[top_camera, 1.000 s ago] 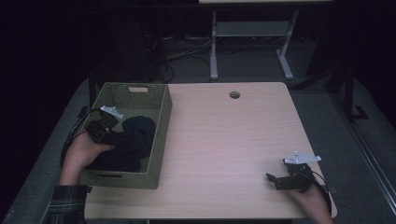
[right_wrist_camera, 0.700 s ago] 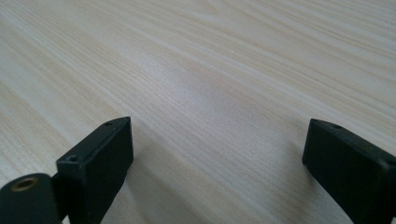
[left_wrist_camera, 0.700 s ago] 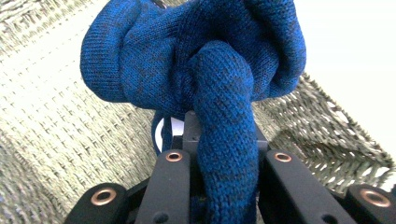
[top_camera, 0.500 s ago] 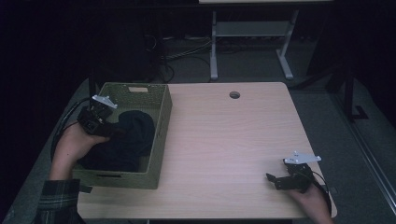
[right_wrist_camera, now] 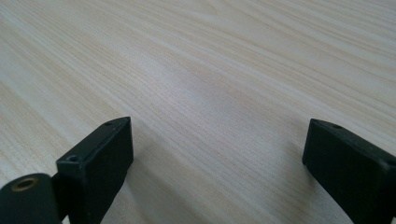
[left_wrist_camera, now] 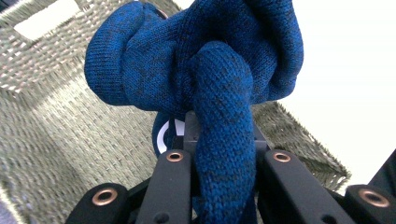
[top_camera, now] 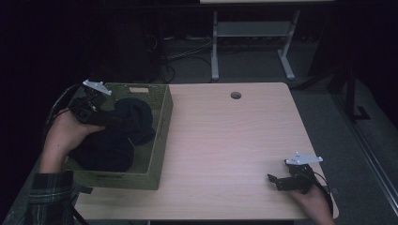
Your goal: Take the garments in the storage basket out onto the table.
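Wooden table (top_camera: 234, 140) lying mostly bare, wide free surface running from basket wall toward 3 o'clock edge. Woven basket (top_camera: 162, 136) sitting at 9 o'clock, flush along table's left edge. Dark blue knit garment (top_camera: 126, 131) bunching inside basket, one fold pinched between jaws of left gripper (top_camera: 96, 112) above far-left rim. Right gripper (top_camera: 286, 180) resting at 5 o'clock near front edge, jaws gaping wide over bare wood.

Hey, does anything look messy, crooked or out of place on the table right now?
Nothing stands out. The dark blue knitted garment is bunched up, but only because the left gripper is shut on a fold of it over the green woven basket. The wooden table shows no spills.
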A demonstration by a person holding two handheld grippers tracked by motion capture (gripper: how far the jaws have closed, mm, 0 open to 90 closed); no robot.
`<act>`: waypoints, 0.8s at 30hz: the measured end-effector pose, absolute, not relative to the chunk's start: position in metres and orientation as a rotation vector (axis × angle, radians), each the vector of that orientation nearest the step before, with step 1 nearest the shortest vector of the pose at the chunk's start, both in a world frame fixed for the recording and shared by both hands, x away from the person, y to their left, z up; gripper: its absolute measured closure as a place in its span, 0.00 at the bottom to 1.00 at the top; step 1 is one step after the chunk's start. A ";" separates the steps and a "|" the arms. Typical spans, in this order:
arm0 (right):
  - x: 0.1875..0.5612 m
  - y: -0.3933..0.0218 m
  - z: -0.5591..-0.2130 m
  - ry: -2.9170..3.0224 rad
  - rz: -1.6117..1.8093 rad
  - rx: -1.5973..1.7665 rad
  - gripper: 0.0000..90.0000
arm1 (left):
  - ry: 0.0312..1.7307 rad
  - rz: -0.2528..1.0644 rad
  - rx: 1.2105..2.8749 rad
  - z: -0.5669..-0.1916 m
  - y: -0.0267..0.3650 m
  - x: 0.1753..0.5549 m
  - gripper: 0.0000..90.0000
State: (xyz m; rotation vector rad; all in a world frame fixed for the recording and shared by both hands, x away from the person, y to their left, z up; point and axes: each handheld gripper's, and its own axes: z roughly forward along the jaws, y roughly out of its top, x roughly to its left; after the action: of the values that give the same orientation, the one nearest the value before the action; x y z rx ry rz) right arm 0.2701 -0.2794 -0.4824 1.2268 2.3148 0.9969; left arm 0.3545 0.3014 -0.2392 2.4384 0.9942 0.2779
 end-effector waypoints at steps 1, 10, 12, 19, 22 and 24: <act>0.270 -0.279 -0.482 2.315 0.996 1.227 0.09 | 0.992 0.285 2.432 -0.236 0.301 0.354 0.87; 0.270 -0.279 -0.482 2.313 0.995 1.231 0.09 | 0.955 0.293 2.404 -0.216 0.296 0.354 0.87; 0.270 -0.279 -0.482 2.314 0.995 1.232 0.09 | 0.947 0.297 2.401 -0.212 0.294 0.354 0.87; 0.270 -0.279 -0.482 2.315 0.996 1.232 0.09 | 0.913 0.299 2.399 -0.203 0.285 0.355 0.87; 0.270 -0.279 -0.482 2.315 0.996 1.232 0.09 | 0.892 0.292 2.397 -0.200 0.277 0.356 0.87; 0.270 -0.279 -0.482 2.315 0.995 1.232 0.09 | 0.887 0.290 2.395 -0.198 0.275 0.356 0.87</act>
State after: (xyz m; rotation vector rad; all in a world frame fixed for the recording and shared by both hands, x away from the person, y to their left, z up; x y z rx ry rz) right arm 0.2699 -0.2791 -0.4823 1.2324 2.3146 0.9953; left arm 0.3563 0.2753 -0.1983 2.3955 0.8869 0.2903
